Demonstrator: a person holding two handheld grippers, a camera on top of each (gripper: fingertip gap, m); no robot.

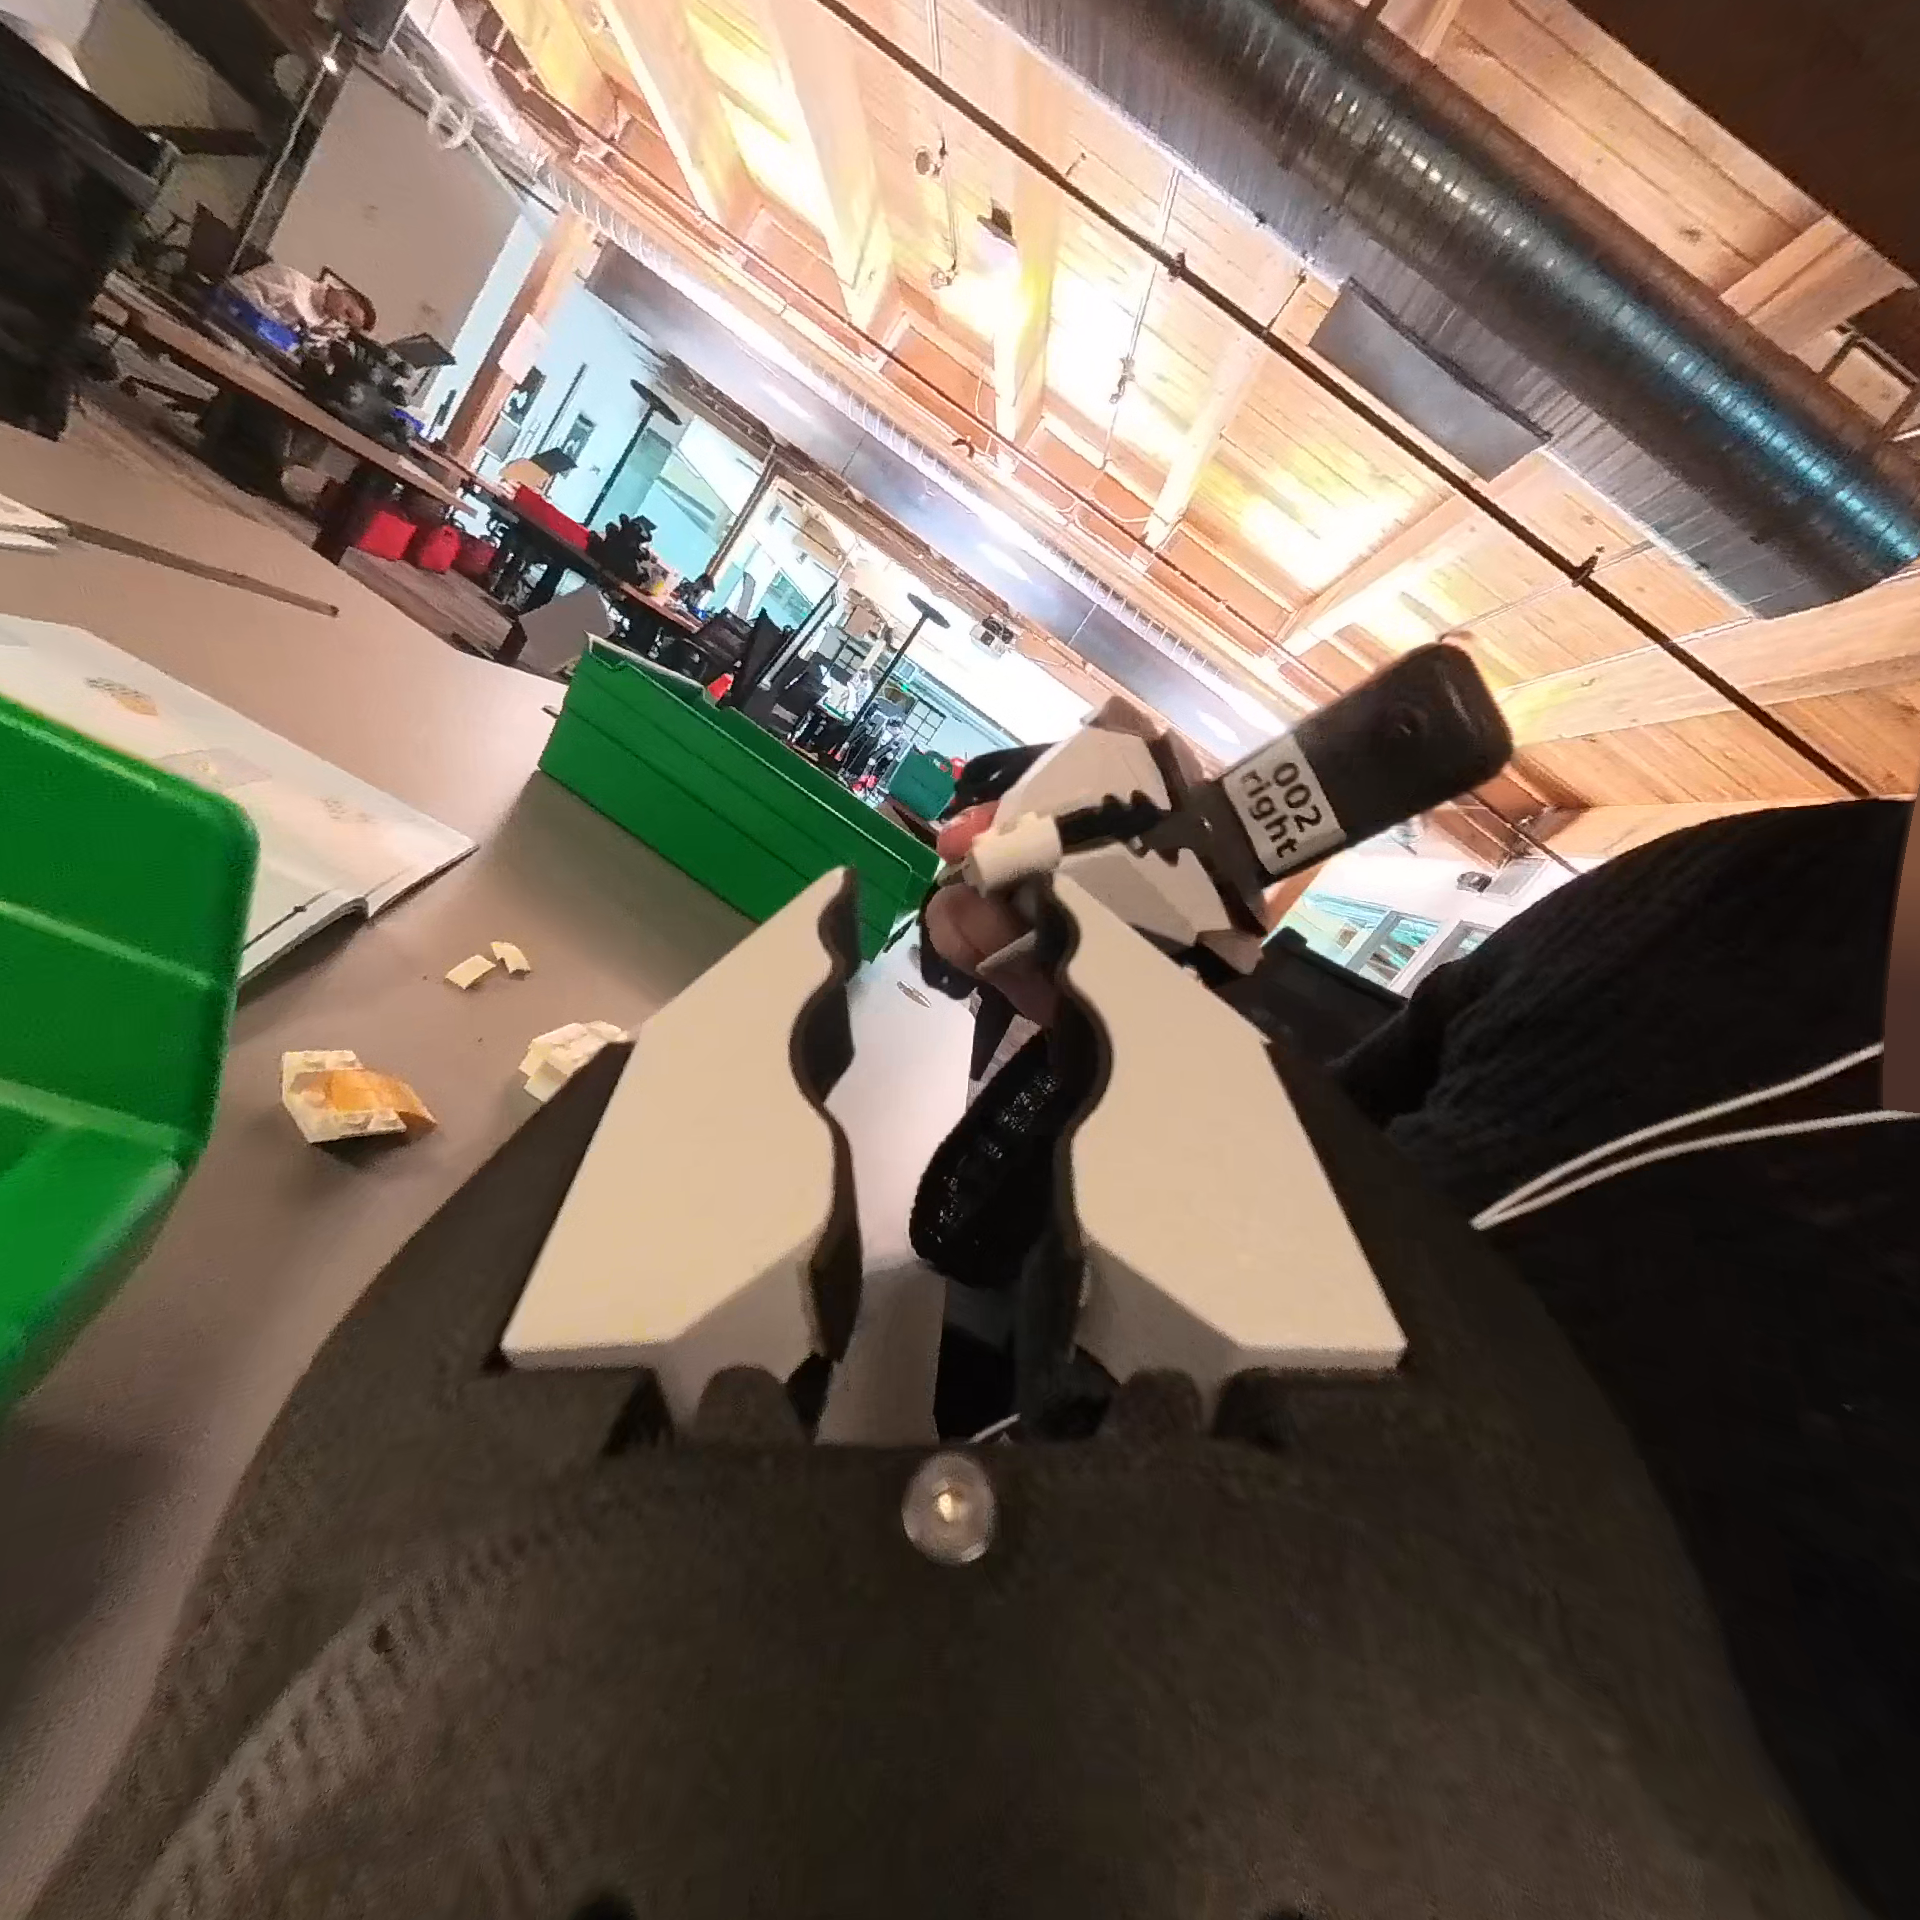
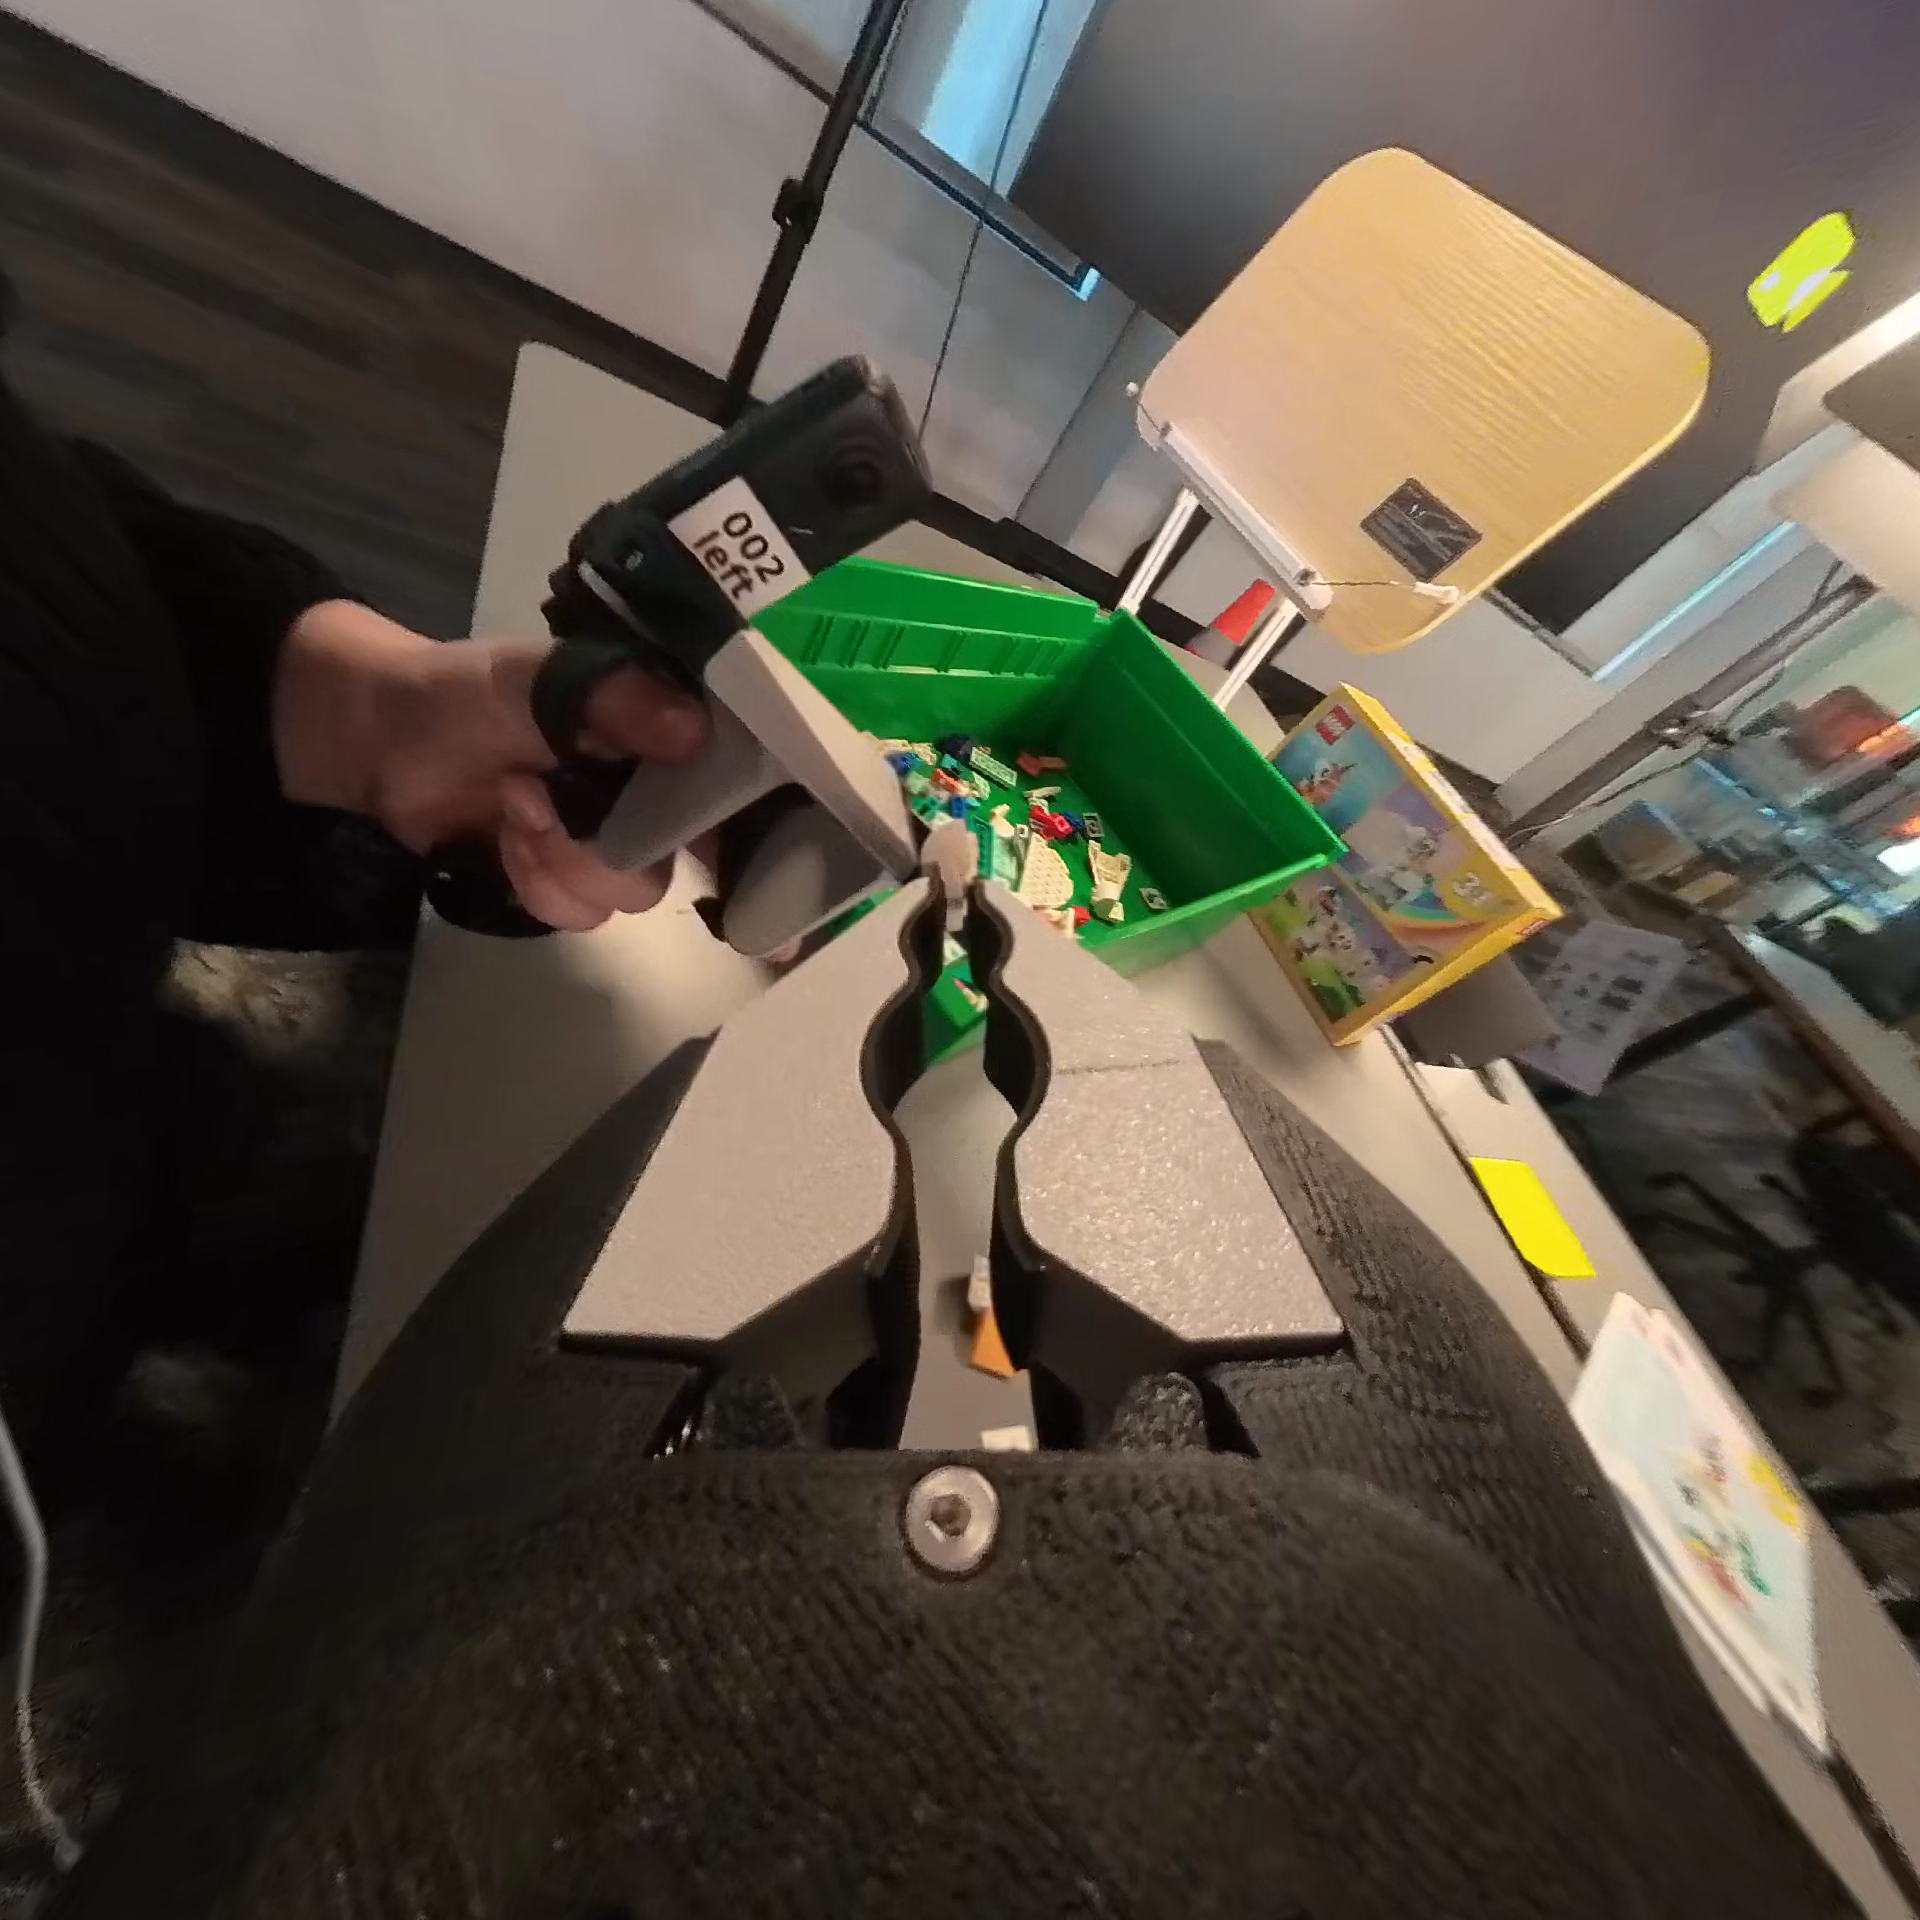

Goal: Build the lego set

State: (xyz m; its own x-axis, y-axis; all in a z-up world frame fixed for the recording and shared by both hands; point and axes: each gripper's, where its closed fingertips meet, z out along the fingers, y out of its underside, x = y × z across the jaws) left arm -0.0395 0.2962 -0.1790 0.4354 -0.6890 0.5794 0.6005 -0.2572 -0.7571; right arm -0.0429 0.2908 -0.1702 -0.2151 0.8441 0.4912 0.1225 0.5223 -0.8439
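My right gripper [image 2: 953, 899] is shut on a small white lego piece [image 2: 951, 860] that sticks out past its tips, held in the air above the table. In the left wrist view the right gripper [image 1: 1039, 844] shows just beyond my fingers with the white piece [image 1: 1008, 850] in it. My left gripper [image 1: 961, 904] is open and empty, jaws wide apart and aimed at that piece. In the right wrist view the left gripper [image 2: 831, 883] has its upper fingertip close beside the piece. A white and orange part-built assembly [image 1: 348, 1096] lies on the grey table [image 1: 416, 727].
A green bin [image 2: 1195, 769] holds several loose bricks. A second green bin [image 1: 104, 987] stands near left. Small white pieces [image 1: 488, 964] and a white chunk [image 1: 566, 1049] lie on the table. An open booklet [image 1: 260, 810], the set's box [image 2: 1392, 862] and a chair [image 2: 1434, 395] are nearby. Both grippers' tips are close together, under 4 cm apart. Between my left fingertips and the white chunk [image 1: 566, 1049] there is roughly 15 cm.
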